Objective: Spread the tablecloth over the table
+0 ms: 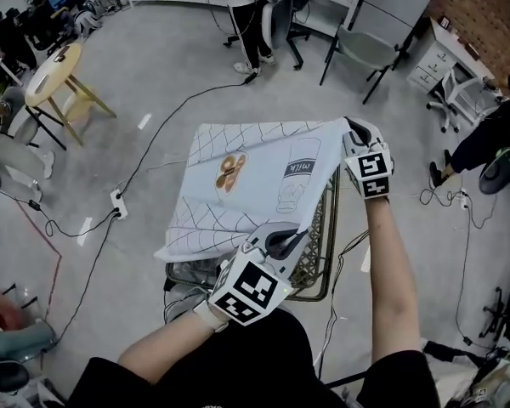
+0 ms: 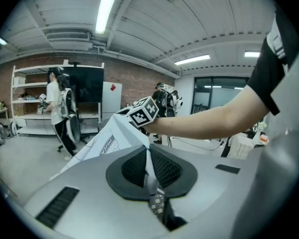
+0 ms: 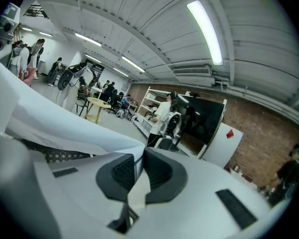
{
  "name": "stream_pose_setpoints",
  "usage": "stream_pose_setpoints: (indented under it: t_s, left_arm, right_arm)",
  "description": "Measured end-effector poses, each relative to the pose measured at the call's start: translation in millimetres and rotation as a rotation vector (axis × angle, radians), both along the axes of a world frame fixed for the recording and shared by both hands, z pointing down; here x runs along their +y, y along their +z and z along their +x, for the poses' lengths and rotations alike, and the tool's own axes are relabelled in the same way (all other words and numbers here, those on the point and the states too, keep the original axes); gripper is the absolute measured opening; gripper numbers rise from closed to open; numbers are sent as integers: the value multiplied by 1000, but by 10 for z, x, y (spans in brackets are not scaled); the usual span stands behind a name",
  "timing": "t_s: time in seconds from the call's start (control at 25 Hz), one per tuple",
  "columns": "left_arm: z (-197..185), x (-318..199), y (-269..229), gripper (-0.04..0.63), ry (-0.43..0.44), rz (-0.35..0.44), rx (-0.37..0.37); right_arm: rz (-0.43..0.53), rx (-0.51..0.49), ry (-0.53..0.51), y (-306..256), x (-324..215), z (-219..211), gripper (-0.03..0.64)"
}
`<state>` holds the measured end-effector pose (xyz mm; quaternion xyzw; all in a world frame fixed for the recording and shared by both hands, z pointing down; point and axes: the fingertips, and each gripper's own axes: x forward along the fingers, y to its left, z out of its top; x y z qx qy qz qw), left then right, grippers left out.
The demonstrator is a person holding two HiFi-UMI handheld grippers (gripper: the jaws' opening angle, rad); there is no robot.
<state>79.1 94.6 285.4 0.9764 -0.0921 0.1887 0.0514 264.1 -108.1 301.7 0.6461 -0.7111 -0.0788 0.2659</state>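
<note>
So the left gripper (image 1: pixel 278 242) is clamped tight on the near edge of the tablecloth (image 1: pixel 255 181), with the fabric pinched right between its jaws. The cloth's stretched out in the air, print side up, over a wire-mesh table (image 1: pixel 318 243) that peeks out underneath. Over on the right, the right gripper (image 1: pixel 352 128) is squeezed onto the far corner.

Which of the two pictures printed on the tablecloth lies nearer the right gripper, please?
The milk carton outline, close to the right gripper; the brown biscuit picture lies farther left.
</note>
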Motion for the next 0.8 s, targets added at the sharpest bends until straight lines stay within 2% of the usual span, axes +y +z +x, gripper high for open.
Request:
stream_pose_setpoints:
  t_s: [0.2,0.32,0.44,0.6,0.72,0.76,0.8]
  left_arm:
    - [622,470,-32,14,156,-81,58]
    - [947,771,-121,14,261,-105,105]
    - [1292,1027,-63,14,313,-94,122]
    - [1578,1259,407,15,349,5,45]
    - [1518,1210,756,22,337,12,-33]
    - [1471,1156,856,46,323,2,-58]
    - [1413,1089,950,104,306,-5,-82]
  right_arm:
    - [-4,-28,118,-21,565,752,9]
    - [-1,-24,214,-106,986,1183,9]
    - [-8,-43,281,-65,1294,1578,9]
    - [-95,-89,323,368,1568,1892,11]
    - [-186,-113,333,770,1563,1911,11]
    - [-228,-134,338,916,1539,1901,11]
    - [-279,-170,346,1071,1521,1893,11]
